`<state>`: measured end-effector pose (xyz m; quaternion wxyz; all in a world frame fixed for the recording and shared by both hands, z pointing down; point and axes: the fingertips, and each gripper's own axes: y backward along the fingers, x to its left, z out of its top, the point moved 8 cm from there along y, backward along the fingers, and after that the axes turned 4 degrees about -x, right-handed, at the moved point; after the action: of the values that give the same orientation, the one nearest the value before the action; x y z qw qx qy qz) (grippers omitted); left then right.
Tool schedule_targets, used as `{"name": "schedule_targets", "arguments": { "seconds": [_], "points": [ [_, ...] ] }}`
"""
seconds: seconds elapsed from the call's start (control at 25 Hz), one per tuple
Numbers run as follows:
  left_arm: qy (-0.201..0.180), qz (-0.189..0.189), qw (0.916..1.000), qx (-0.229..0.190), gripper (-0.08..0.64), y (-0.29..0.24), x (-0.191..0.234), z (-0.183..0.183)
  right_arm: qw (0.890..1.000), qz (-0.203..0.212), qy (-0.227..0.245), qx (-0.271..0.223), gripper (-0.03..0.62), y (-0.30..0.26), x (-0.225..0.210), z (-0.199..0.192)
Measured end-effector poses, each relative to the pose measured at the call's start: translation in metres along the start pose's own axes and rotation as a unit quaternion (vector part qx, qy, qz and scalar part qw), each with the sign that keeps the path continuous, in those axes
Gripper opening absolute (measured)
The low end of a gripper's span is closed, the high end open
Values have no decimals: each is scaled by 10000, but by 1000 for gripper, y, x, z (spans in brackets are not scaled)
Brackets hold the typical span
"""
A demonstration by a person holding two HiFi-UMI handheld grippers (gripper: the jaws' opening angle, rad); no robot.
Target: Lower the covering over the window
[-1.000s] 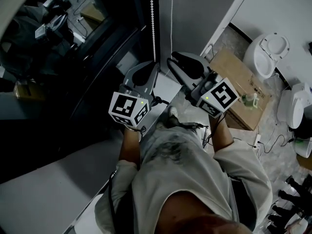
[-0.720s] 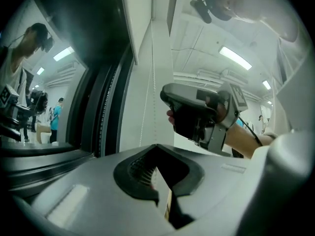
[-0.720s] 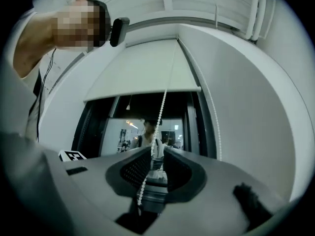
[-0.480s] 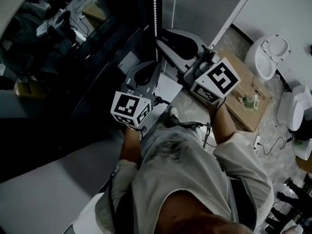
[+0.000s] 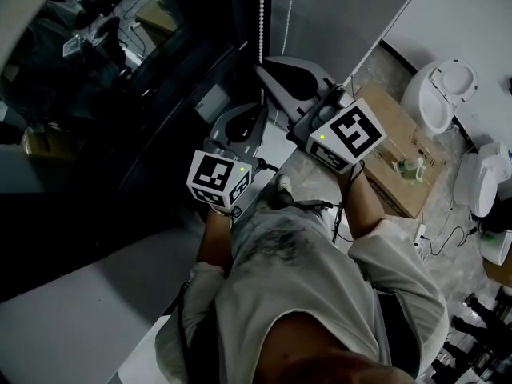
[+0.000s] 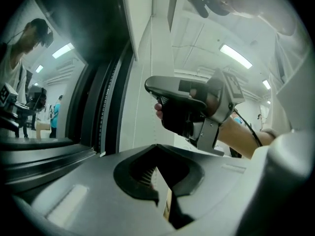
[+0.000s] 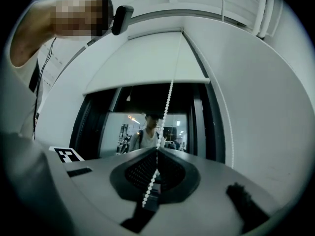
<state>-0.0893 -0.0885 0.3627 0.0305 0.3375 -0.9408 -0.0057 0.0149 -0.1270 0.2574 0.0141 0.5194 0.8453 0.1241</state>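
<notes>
A white roller blind (image 7: 147,58) hangs part way down over the dark window (image 7: 147,122), its bottom bar (image 7: 147,86) near the top of the glass. A white bead chain (image 7: 167,102) drops from it and runs between the closed jaws of my right gripper (image 7: 157,150). In the head view that right gripper (image 5: 268,61) is raised along the chain (image 5: 261,14). My left gripper (image 5: 258,110) sits lower, just under the right one. Its jaws (image 6: 156,146) are shut, with a pale strand of the chain faintly showing between them. The right gripper (image 6: 182,107) hangs just above them.
A second thin cord (image 5: 294,6) hangs to the right of the chain. The dark window frame (image 5: 160,94) lies to the left, a pale sill (image 5: 80,310) below it. On the floor to the right stand a cardboard box (image 5: 400,146) and a white seat-like fixture (image 5: 448,86).
My right gripper has climbed up the chain, from beside the left gripper to well above it. The left gripper has barely moved.
</notes>
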Motion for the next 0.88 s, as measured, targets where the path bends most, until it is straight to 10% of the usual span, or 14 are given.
{"name": "schedule_targets", "arguments": {
  "seconds": [0.88],
  "points": [
    [675,-22,9930,973,9,13,-12,-88,9942,-241,-521,905,18,25,20,-88]
  ]
}}
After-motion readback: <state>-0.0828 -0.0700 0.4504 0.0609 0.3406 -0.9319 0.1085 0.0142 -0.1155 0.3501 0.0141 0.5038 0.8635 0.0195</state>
